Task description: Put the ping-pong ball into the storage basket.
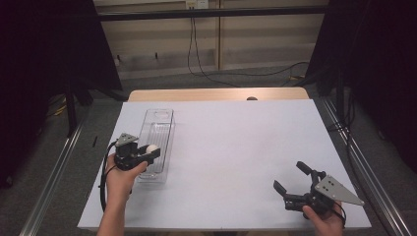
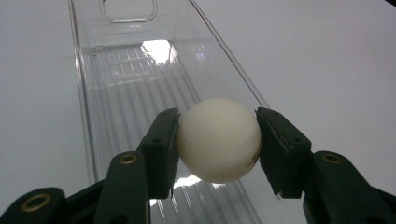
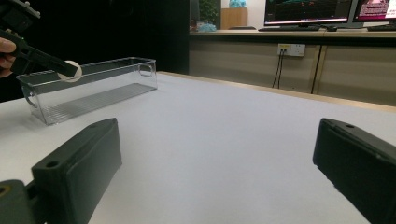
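Your left gripper (image 1: pixel 151 149) is gripping a white ball (image 1: pixel 152 148) — both jaws are pressing flat against its sides, one on each flank, closed just as far as the ball allows. In the left gripper view the ball (image 2: pixel 218 140) is sitting squarely between the pads, and behind it the clear plastic bin (image 2: pixel 88 93) is stretching away toward twelve o'clock, its ribbed floor catching a glare and a cut-out handle showing in the far end wall.

From the high view, you are holding that ball over the near half of the bin (image 1: pixel 170 125), which is lying lengthwise on the white table cover (image 1: pixel 236 147) at about nine o'clock from the table's centre. Whether the ball is hanging above the rim or dipping slightly inside the walls is hard to judge from these angles; in the right gripper view it (image 3: pixel 73 70) is appearing about level with the top edge of the bin (image 3: pixel 116 74).

Your right gripper (image 1: pixel 290 178) is resting well apart from all this, down at roughly five o'clock near the table's front edge. Its jaws are spread wide and holding nothing — in the right gripper view they are framing bare white cover, with your left hand (image 3: pixel 5 53) and its gripper (image 3: pixel 63 68) showing at the far upper left.
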Tool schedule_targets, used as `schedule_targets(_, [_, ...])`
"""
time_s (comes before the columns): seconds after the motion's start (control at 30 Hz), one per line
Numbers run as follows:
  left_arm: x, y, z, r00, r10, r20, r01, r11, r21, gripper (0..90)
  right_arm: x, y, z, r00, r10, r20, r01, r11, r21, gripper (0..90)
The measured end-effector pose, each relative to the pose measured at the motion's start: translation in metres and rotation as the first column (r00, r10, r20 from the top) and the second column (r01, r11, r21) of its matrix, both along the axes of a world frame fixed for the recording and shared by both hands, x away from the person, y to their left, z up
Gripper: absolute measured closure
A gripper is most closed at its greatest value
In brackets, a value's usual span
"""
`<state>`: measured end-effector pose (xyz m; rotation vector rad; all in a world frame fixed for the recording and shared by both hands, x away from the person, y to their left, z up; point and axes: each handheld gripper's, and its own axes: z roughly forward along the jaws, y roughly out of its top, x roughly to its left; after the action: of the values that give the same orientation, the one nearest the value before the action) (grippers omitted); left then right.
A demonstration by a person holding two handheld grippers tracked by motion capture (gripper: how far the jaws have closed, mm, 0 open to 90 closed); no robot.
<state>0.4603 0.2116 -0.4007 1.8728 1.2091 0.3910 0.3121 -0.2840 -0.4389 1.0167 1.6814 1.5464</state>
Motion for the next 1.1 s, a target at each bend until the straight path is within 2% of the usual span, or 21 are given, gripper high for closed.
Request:
schedule_targets(0.53, [-0.0028,0.0016,-0.0036,1.0000,0.007,0.002,-0.007,0.9998,0.017,50.8,-0.0003,-0.0004,0.0005,1.0000,-0.001,0.005,0.001,1.0000,0.006,0.7])
schedule_targets(1.1, [-0.0020,-0.0035,-0.0002,0.9993,-0.005,0.037,0.004,0.9997,0.022,47.7,-0.0003,-0.0003,0.0008,1.0000,0.007,0.000,-0.007,1.0000,0.005,0.7])
